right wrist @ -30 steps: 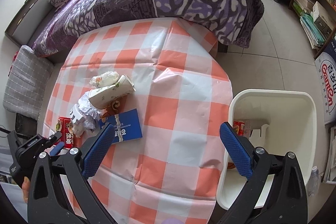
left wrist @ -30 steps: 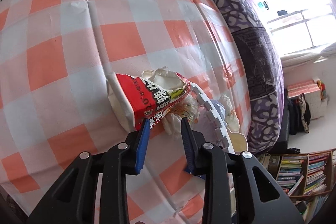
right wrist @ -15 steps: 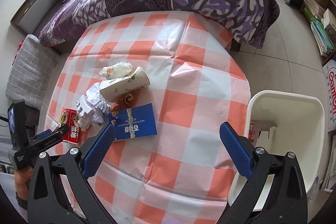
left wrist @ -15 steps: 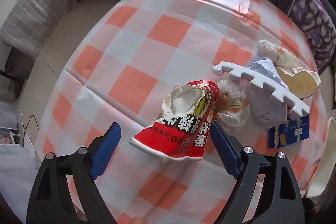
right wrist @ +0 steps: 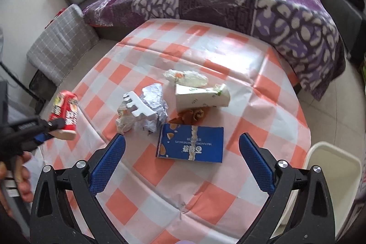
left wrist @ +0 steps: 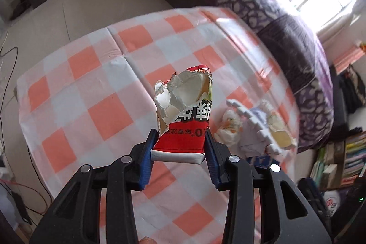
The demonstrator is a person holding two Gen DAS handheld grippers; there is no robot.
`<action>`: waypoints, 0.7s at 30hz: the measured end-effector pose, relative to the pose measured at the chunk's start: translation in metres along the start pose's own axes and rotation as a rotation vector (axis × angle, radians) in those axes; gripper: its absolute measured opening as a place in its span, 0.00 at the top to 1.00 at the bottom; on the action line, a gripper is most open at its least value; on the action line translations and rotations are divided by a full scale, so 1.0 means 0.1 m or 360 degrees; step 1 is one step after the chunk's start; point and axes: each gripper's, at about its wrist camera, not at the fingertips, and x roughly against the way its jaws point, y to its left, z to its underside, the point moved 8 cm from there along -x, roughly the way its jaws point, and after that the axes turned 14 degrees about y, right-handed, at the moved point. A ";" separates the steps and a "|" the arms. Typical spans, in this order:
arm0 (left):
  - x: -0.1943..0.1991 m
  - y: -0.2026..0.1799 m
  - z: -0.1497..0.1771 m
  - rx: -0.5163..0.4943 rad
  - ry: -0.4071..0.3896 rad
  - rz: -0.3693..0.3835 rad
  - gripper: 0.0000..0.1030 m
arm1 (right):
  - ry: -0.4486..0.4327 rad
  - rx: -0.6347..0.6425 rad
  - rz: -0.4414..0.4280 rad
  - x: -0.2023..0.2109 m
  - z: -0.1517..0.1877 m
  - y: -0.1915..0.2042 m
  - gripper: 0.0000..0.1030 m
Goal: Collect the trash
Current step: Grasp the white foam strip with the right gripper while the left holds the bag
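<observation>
One red carton [left wrist: 183,129] — half a second ago on the cloth — now clamped in the just-closed left hand-held gripper [left wrist: 179,148].

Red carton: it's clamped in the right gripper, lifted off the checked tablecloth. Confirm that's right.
Wrong gripper. The red carton is clamped in the left gripper, lifted off the checked tablecloth, as the left wrist view shows. The right gripper is open and empty.

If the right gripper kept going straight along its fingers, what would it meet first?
Most likely the blue torn packet, which lies flat on the checked tablecloth just ahead, between the open fingers of the right gripper. Depth is unclear; it might land on bare cloth just short of it.
</observation>
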 end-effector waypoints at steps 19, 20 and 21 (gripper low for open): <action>0.66 -0.17 0.19 -0.0011 -0.0245 0.0085 0.60 | 0.0209 0.0396 0.0112 -0.71 -0.36 0.49 0.72; 0.66 -0.16 0.19 -0.0008 -0.0250 0.0079 0.60 | 0.0168 0.0381 0.0068 -0.63 -0.36 0.49 0.73; 0.66 -0.15 0.19 -0.0005 -0.0253 0.0075 0.60 | 0.0139 0.0361 0.0039 -0.57 -0.36 0.48 0.73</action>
